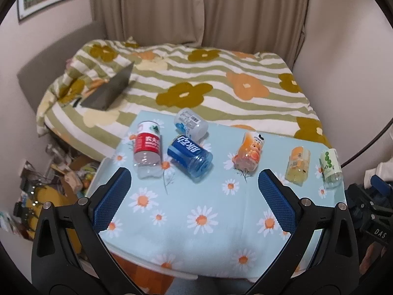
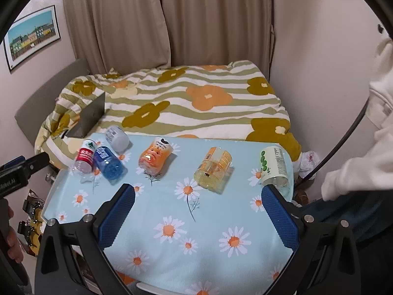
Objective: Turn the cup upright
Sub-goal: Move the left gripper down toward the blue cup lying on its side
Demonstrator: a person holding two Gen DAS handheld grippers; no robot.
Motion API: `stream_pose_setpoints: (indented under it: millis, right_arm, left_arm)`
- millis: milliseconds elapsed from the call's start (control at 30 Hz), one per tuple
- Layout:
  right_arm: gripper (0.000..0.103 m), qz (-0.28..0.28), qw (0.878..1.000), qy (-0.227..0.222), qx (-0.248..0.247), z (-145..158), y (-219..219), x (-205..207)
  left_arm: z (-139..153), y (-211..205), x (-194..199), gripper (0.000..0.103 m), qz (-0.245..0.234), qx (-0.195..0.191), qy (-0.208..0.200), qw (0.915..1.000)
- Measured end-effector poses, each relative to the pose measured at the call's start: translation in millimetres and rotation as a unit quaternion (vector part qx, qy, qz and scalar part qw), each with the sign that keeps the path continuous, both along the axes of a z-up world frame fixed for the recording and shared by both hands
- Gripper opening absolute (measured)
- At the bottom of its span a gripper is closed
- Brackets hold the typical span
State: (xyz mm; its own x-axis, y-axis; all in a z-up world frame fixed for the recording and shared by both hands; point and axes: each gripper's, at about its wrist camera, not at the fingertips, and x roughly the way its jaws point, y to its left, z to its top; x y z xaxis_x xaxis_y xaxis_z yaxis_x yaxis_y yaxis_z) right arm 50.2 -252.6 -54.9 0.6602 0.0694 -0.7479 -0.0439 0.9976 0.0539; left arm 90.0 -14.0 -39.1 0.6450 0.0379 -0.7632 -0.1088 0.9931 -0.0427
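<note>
Left wrist view: the left hand-held gripper (image 1: pixel 194 184) is spread wide with nothing between its blue pads (image 1: pixel 111 201), hovering above the near half of the counter (image 1: pixel 196 241), which is bare daisy-print cloth. Six cups cut from bottles stand on the far half. The red-label cup (image 1: pixel 147 151), blue cup (image 1: pixel 190 156) and clear cup (image 1: pixel 190 123) crowd the far left corner, the blue one tilted and just beside the clear one. The orange cup (image 1: pixel 249 153) stands apart at centre. The yellow cup (image 1: pixel 298 167) and green-label cup (image 1: pixel 330 167) sit to the right, the green one near the counter's right edge. Chinese characters show on the red and blue labels; smaller print is unreadable. Which end of each cup is open cannot be told. A bed (image 1: pixel 221 91) lies directly beyond the far edge.

Right wrist view: the right hand-held gripper (image 2: pixel 196 194) is likewise wide and empty. Its right pad (image 2: pixel 280 217) hides the green-label cup's lower rim. The left hand-held gripper, cut off at the frame's left edge, bears partial lettering reading "RobotAI".
</note>
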Motion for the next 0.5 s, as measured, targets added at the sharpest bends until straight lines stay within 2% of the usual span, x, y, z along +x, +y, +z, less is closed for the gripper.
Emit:
stream_pose_setpoints:
  millis: [267, 500]
  right_arm:
    - [0.103, -0.021, 0.999, 0.038, -0.006, -23, 2, 48]
    - [0.103, -0.037, 0.996, 0.077, -0.002, -55, 4, 92]
  left_arm:
    - [-43, 11, 73, 0.103, -0.007, -0.031, 0.060, 0.9977]
    - [-99, 20, 126, 0.103, 0.005, -0.050, 0.124, 0.9910]
